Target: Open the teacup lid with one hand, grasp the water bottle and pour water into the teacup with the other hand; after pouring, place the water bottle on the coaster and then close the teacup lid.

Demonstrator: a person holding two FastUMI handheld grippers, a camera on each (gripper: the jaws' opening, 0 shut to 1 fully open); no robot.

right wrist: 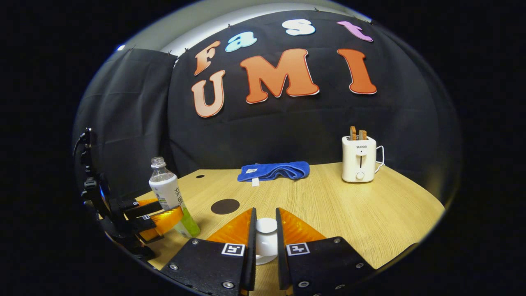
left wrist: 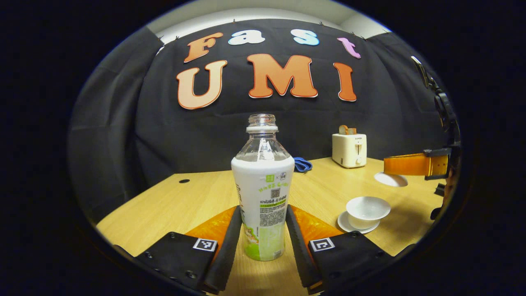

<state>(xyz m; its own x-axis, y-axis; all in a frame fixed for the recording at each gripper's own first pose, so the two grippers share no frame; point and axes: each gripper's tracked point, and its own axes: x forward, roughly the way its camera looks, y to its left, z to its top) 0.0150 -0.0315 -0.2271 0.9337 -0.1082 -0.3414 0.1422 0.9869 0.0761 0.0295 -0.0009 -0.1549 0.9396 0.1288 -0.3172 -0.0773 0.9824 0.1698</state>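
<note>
Progress: lid off the cup; pouring, coaster placement and closing remain.
Bottle: upright on the bench, left of the cup, uncapped.
Left gripper: jaws around the bottle's lower body, seemingly touching both sides.
Right gripper: jaws clamped on the lid, held right of the cup.
Coaster: dark disc behind the bottle.
</note>
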